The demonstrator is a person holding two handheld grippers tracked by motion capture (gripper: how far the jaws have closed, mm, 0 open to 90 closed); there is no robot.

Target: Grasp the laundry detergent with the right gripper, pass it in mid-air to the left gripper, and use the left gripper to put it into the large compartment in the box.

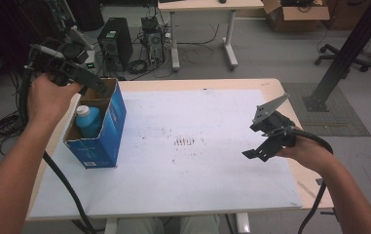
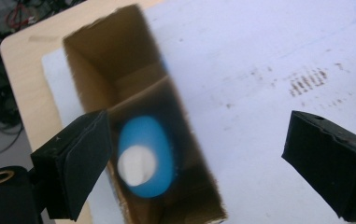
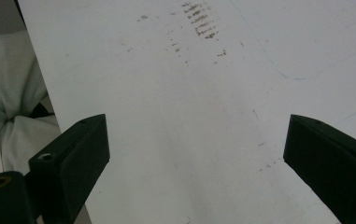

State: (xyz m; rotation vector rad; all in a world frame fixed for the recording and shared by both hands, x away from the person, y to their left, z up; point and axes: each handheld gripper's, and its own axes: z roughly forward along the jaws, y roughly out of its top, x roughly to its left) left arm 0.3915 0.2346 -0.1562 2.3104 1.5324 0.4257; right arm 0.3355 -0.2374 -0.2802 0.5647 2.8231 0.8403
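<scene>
Hovering your left gripper [image 1: 93,84] with fingers spread empty above the bottle [image 1: 87,121] in the box [image 1: 110,127], you risk clipping the rim and tipping it, while your right gripper [image 1: 258,152] hangs open.

Even, soft overhead light falls on the white worktop [image 1: 197,146], with faint shadows and no glare. Between the left gripper's jaws, the blue bottle [image 2: 145,163] and box [image 2: 119,79] are smeared by blur. The black jaws themselves look dark but sharp.
</scene>
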